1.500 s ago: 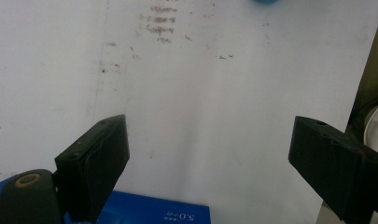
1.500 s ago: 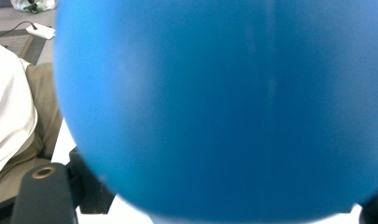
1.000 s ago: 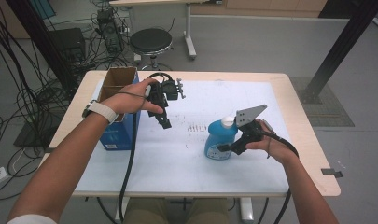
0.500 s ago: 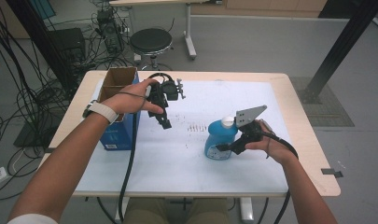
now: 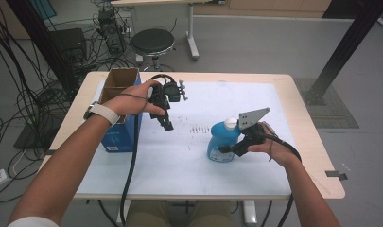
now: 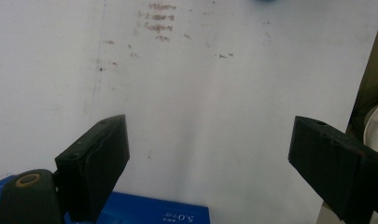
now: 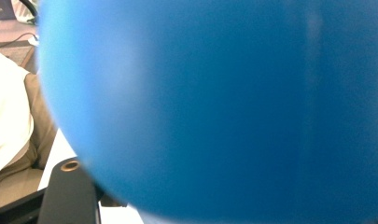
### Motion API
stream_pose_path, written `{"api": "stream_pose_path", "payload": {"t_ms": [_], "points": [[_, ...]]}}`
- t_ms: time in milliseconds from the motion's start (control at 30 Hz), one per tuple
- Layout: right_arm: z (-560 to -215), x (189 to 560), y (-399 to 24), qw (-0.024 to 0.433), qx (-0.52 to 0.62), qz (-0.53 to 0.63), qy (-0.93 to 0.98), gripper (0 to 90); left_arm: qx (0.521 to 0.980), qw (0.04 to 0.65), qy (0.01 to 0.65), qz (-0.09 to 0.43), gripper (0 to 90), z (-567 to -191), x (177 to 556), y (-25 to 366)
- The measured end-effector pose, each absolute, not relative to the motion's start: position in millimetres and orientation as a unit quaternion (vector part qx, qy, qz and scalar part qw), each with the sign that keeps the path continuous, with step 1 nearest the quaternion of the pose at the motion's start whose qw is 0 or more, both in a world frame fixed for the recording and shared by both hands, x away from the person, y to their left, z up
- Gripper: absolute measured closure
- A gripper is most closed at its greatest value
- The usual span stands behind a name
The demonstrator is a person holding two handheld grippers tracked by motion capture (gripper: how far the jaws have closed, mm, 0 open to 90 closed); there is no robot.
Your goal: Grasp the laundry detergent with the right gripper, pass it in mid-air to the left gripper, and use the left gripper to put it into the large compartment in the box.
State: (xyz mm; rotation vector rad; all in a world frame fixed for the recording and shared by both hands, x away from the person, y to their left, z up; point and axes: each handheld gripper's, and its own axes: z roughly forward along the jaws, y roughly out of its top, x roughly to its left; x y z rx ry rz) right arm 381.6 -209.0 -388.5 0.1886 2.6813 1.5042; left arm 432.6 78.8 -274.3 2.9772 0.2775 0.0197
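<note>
A blue bottle (image 5: 219, 137) with a white cap (image 5: 231, 123) stands on the white table (image 5: 179, 175), right of centre. My right gripper (image 5: 223, 151) reaches in from the right, low on the bottle. Its jaws have just been closing with the bottle between them. In the right gripper view the blue bottle (image 7: 224, 107) is very close and one jaw lies against its side. My left gripper (image 5: 167, 124) hangs above the table's left half, next to the box. It is open, with nothing between its fingertips (image 6: 98, 158).
An open cardboard box with blue sides (image 5: 118, 137) stands at the table's left edge, just under my left hand. Faint brown marks (image 5: 198, 128) dot the table's middle. Behind the table are a round stool (image 5: 152, 41) and many cables (image 5: 33, 94).
</note>
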Motion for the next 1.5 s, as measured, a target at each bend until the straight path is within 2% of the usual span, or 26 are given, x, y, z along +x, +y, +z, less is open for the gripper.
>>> {"api": "stream_pose_path", "payload": {"t_ms": [1500], "points": [[-395.4, 382.1, -209.0, 0.019, 0.057, 0.504, 0.861, 41.7, 0.993, 0.075, 0.094, 0.006, 12.9, -276.4, 433.4, 79.6]]}}
